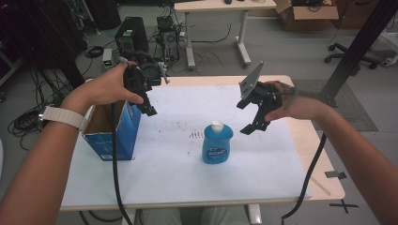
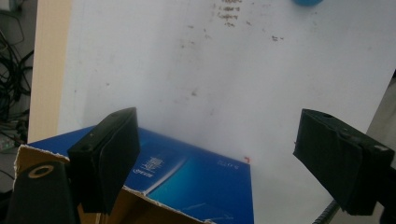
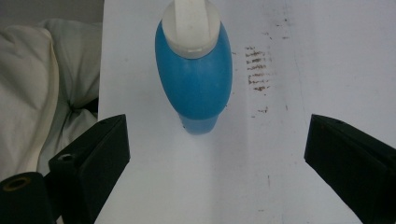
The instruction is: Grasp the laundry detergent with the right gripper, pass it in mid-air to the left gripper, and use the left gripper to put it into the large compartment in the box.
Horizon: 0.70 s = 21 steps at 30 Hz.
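A blue bottle (image 1: 217, 144) with a white cap stands upright near the middle of the white table top (image 1: 178, 173); the right gripper view looks down on the same bottle (image 3: 196, 79). My right gripper (image 1: 248, 116) hangs open in the air just right of and above it, nothing between its jaws (image 3: 215, 168). An open blue cardboard box (image 1: 112, 131) stands at the table's left edge. My left gripper (image 1: 149, 104) is held open over the box's right rim (image 2: 201, 186), with nothing in it.
Brown smudges (image 1: 196, 135) mark the table top left of the bottle. Past the far edge are computer cases (image 1: 131, 35), tangled cables and a second desk (image 1: 220, 9). A black post (image 1: 356, 47) and an office chair (image 1: 349, 58) stand at the right.
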Each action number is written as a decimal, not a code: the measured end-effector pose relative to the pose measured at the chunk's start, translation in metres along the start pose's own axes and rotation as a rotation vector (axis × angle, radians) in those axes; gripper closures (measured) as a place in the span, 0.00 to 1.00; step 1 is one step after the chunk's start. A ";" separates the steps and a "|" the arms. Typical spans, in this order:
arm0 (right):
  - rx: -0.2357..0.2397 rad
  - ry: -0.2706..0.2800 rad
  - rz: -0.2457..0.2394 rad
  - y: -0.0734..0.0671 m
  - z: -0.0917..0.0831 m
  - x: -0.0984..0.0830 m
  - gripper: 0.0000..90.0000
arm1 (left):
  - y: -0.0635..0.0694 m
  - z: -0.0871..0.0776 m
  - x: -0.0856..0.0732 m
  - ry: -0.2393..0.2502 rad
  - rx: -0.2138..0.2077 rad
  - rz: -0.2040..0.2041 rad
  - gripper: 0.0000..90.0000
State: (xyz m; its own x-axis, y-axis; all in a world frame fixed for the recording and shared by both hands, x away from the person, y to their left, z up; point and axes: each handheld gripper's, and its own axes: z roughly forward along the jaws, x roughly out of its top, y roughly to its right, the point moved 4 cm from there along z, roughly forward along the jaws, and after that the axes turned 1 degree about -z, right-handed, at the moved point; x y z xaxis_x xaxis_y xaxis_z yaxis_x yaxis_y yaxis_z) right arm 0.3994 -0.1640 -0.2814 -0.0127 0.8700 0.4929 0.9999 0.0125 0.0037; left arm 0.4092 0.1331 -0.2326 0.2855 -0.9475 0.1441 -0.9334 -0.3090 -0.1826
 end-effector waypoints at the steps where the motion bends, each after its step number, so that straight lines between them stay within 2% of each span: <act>1: 0.000 0.006 -0.002 0.000 0.001 0.000 0.07 | 0.000 0.000 0.000 0.000 0.000 0.000 0.16; 8: 0.009 0.012 0.003 0.000 0.006 -0.005 0.07 | 0.000 0.002 -0.001 -0.002 -0.005 -0.006 0.16; 21: 0.033 0.078 -0.001 -0.001 0.021 -0.016 0.07 | 0.000 0.005 -0.002 -0.014 -0.010 -0.008 0.16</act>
State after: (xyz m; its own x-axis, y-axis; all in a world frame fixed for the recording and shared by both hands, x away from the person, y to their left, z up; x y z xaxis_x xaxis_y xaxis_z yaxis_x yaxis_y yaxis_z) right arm 0.3982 -0.1678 -0.3072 -0.0121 0.8290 0.5592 0.9992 0.0310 -0.0242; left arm 0.4099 0.1347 -0.2376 0.2962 -0.9460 0.1320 -0.9331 -0.3161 -0.1713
